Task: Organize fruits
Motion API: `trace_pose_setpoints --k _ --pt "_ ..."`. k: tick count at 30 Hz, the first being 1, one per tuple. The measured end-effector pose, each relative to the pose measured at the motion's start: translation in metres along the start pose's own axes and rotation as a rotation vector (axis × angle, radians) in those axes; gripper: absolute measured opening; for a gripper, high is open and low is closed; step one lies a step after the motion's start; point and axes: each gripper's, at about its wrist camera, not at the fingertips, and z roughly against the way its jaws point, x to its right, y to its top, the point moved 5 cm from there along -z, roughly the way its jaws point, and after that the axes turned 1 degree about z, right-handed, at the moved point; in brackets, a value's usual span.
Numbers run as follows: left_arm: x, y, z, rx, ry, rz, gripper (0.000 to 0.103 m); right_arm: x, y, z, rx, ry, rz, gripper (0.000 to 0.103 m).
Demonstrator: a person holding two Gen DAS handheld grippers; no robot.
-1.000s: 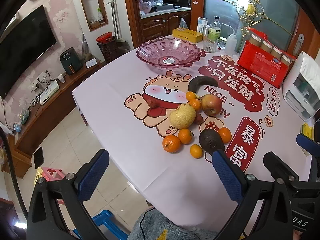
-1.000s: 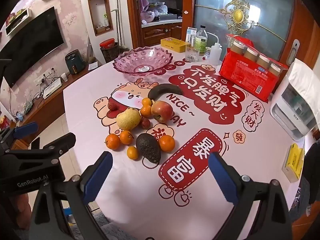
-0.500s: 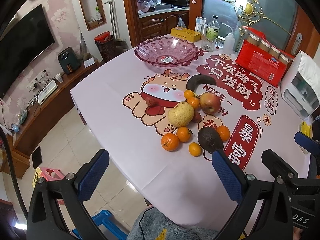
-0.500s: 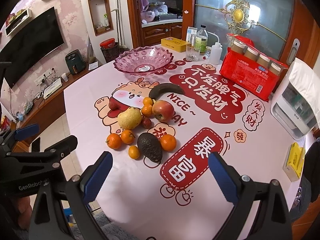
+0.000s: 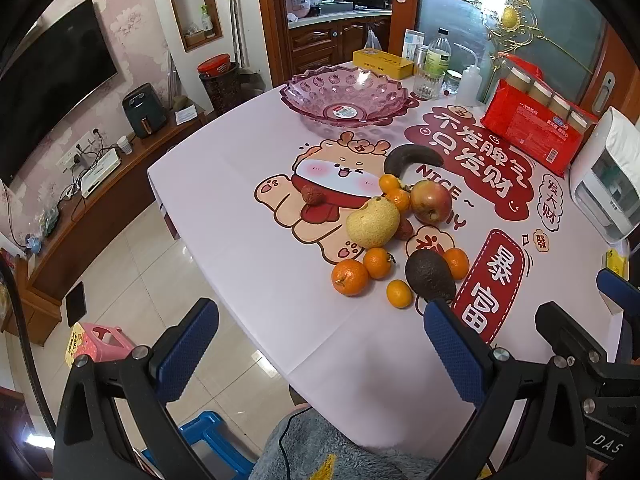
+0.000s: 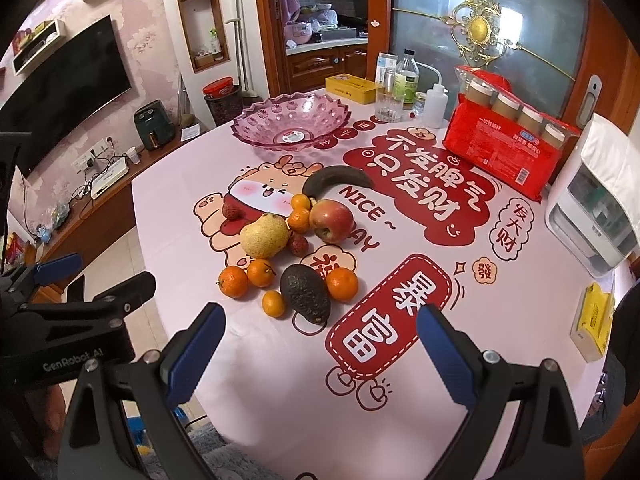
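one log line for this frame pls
stage: pre-grasp | left gripper: open, empty | right gripper: open, empty | pink bowl: empty | fruits: on tablecloth

Each black claw (image 5: 320, 332) (image 6: 320, 330) carries blue textured pads (image 5: 188, 350), silver screws and white lettering.
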Motion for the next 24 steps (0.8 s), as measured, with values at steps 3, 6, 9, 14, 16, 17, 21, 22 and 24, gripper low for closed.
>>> trace_pose_setpoints --k 3,6,9,14,16,17,21,22,24 --pt "-0.0012 0.0003 0.0000 0.000 0.001 0.002 0.102 0.0008 0.0015 0.0012 0.001 0.004 0.001 0.097" --pt "-0.0014 0.0009 0.0000 0.001 0.000 0.001 0.102 0.0011 0.0026 0.0020 -0.001 0.006 -0.004 0.097" --pt "-0.0016 0.0011 0.0000 -0.001 0.000 0.000 0.102 0.0009 0.0021 0.0012 -0.002 0.007 -0.005 0.097" --pt "-0.0021 0.0007 0.0000 0.000 0.002 0.002 0.102 0.0004 0.0018 0.0013 0.000 0.008 -0.001 0.097" --pt "-0.0014 0.0009 -0.0001 0.000 0.000 0.001 0.102 -0.0024 0.0007 0.0012 0.001 0.011 0.000 0.097" --pt "-0.0019 0.0007 0.0001 0.000 0.001 0.000 0.102 -0.0042 0.0002 0.0010 0.002 0.012 0.000 0.097" --pt "-0.0016 0.0009 -0.0001 0.000 0.001 0.001 0.102 -0.0022 0.0007 0.0004 0.001 0.015 0.002 0.096" --pt "-0.0021 0.0006 -0.0001 0.000 0.002 0.001 0.102 -0.0011 0.0016 0.0004 0.000 0.016 0.000 0.095" --pt "-0.0026 0.0005 -0.0001 0.000 0.002 0.000 0.102 -0.0037 0.0009 0.0002 0.000 0.017 0.006 0.094"
